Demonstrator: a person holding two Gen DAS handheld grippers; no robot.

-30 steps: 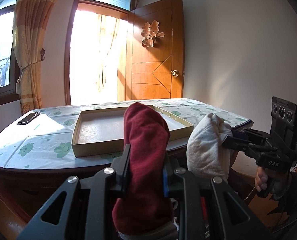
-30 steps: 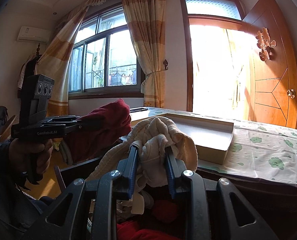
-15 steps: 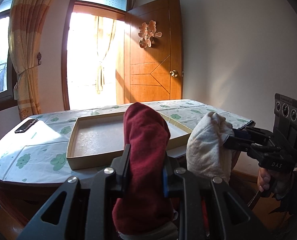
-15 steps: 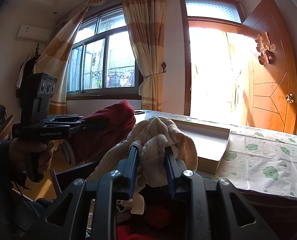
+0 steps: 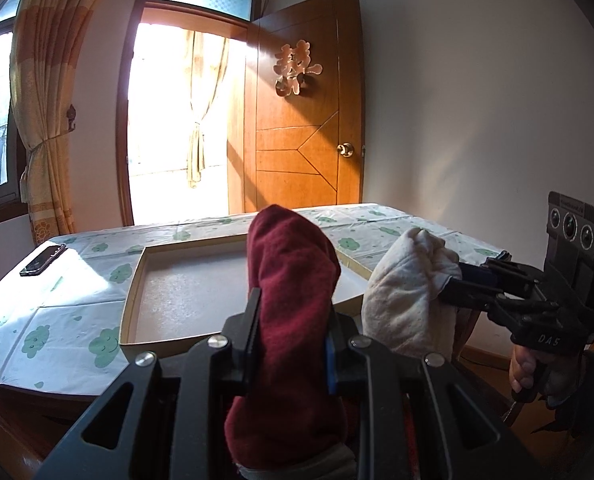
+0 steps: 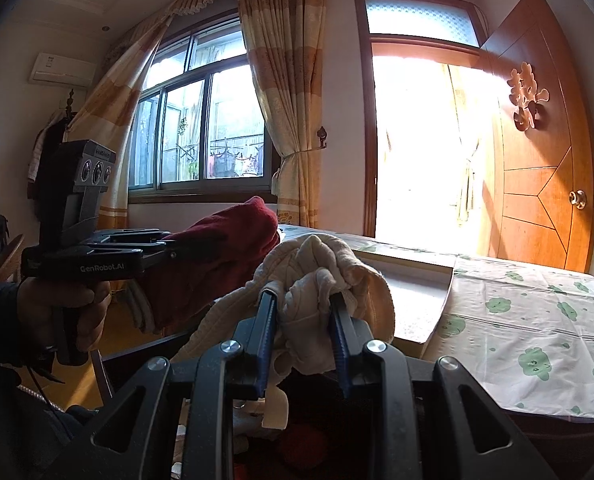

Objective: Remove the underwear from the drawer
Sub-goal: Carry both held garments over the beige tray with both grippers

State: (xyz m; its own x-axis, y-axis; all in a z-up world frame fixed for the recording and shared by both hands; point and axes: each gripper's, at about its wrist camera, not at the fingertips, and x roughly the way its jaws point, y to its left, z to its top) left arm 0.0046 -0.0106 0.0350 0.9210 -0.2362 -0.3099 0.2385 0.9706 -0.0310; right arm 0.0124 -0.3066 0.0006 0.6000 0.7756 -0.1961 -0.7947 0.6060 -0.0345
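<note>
A dark red piece of underwear (image 5: 293, 280) hangs pinched between the pads of my left gripper (image 5: 293, 302), held up in front of the table edge. To its right, my right gripper (image 5: 455, 280) is shut on a cream piece of underwear (image 5: 405, 296) at about the same height. The right wrist view shows the cream underwear (image 6: 317, 276) bunched between my right gripper's (image 6: 303, 300) blue pads, with the left gripper (image 6: 165, 254) and the red underwear (image 6: 225, 252) to the left. Below them lies the dark open drawer (image 6: 305, 440) with more clothing inside.
Just beyond both garments a shallow cardboard tray (image 5: 157, 344) lies on the table (image 5: 57, 320), which has a cloud-print cover. A phone (image 5: 43, 259) rests at the table's far left. A hand (image 5: 525, 368) grips the right tool. An open wooden door (image 5: 309, 140) stands behind.
My left gripper has risen a little and shifted sideways with the red underwear. The right gripper has stayed almost still. Both grips are unchanged.
</note>
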